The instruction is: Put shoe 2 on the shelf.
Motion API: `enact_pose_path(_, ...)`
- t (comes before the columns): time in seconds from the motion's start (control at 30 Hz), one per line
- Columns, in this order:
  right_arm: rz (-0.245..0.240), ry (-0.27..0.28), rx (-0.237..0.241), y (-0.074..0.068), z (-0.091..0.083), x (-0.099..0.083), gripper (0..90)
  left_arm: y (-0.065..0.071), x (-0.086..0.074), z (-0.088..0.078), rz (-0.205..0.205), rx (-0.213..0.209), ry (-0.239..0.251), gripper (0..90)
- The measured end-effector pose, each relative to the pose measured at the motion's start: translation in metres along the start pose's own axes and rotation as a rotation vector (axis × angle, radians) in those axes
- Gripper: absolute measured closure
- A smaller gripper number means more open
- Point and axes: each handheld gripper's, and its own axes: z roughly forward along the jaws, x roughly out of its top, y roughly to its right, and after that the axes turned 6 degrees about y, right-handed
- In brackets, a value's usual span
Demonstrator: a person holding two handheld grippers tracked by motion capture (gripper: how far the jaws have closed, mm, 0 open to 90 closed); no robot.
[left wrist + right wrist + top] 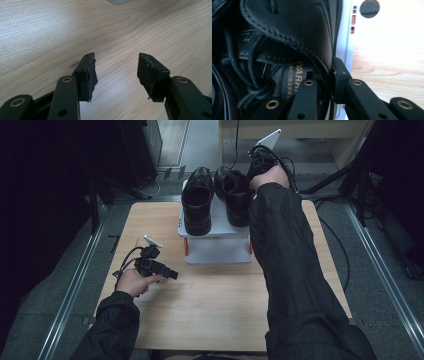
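Black leather lace-up shoe (294, 30), glossy and stitched, standing on white box (218, 251) at far side of pale wooden table (215, 295), beside its twin (197, 200). Clamped at collar by right gripper (331, 75), one jaw inside, one outside. Left gripper (116, 72) low over table, jaws wide apart, holding nothing.

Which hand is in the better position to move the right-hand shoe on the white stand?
Right. The right tongs are shut on the collar of the right shoe on the white stand. The left tongs are open over bare table.
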Motion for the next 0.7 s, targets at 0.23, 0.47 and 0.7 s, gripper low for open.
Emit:
enact_pose_path(0.23,-0.034,-0.015,0.011,-0.010,-0.001,-0.005,79.7,0.001,0.001,0.000,0.002,0.003,0.000,48.6)
enact_pose_path(0.47,-0.090,-0.049,0.025,-0.025,0.002,-0.016,75.4,-0.001,0.000,-0.001,-0.002,0.011,0.004,48.6)
enact_pose_path(0.7,-0.116,-0.052,0.033,-0.023,0.010,-0.023,73.1,0.000,0.001,0.001,0.004,0.012,-0.009,48.5)
